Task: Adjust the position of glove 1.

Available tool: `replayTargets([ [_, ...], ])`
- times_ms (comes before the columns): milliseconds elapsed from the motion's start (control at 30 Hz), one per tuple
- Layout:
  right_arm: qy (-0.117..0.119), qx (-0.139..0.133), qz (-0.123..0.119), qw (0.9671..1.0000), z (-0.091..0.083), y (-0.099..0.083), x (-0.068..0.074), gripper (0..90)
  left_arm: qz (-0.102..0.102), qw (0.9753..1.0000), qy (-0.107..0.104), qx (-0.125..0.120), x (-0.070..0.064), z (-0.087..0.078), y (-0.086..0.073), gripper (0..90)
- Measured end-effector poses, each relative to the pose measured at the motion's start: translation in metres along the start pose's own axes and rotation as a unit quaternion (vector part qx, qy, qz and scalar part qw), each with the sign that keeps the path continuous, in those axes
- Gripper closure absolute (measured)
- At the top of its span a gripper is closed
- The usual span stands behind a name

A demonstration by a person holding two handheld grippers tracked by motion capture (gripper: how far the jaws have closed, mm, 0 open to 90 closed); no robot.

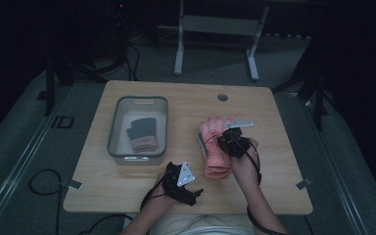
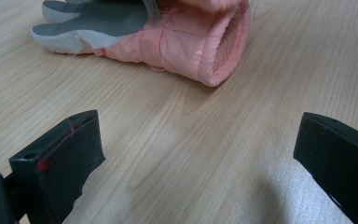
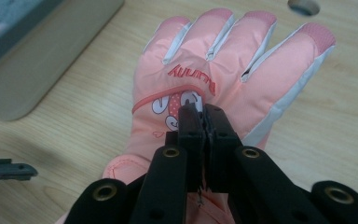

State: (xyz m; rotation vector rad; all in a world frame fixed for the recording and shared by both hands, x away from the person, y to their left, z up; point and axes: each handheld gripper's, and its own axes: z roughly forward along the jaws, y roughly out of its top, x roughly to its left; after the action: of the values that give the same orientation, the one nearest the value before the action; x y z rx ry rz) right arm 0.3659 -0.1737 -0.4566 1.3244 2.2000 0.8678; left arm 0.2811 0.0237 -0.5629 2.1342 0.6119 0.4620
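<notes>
Glove [image 3: 223, 79] pinched by right gripper [image 3: 204, 122], cuff hidden behind it; left gripper [image 2: 196, 163] wide, empty.

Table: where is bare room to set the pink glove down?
Free patches: the table right of the pink glove, and the far strip between the bin and the round hole. It is crowded at the near edge around the left gripper.

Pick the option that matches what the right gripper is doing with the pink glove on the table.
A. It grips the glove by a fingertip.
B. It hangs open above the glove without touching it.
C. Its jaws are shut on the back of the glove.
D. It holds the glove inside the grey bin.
C: in the right gripper view the right gripper has its jaws pressed together on the back of the pink glove, which lies on the table beside the bin.
</notes>
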Motion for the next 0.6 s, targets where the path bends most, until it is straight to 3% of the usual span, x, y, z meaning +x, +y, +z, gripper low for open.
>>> replayTargets([
  [300, -0.006, 0.021, 0.009, 0.9997, 0.024, -0.008, 0.003, 86.3, -0.006, 1.0000, -0.003, -0.005, 0.001, -0.001, 0.000, 0.8],
  [600, 0.004, 0.037, -0.005, 0.9993, 0.036, -0.014, 0.004, 84.3, -0.004, 1.0000, -0.003, -0.003, 0.000, -0.001, 0.000, 0.8],
])
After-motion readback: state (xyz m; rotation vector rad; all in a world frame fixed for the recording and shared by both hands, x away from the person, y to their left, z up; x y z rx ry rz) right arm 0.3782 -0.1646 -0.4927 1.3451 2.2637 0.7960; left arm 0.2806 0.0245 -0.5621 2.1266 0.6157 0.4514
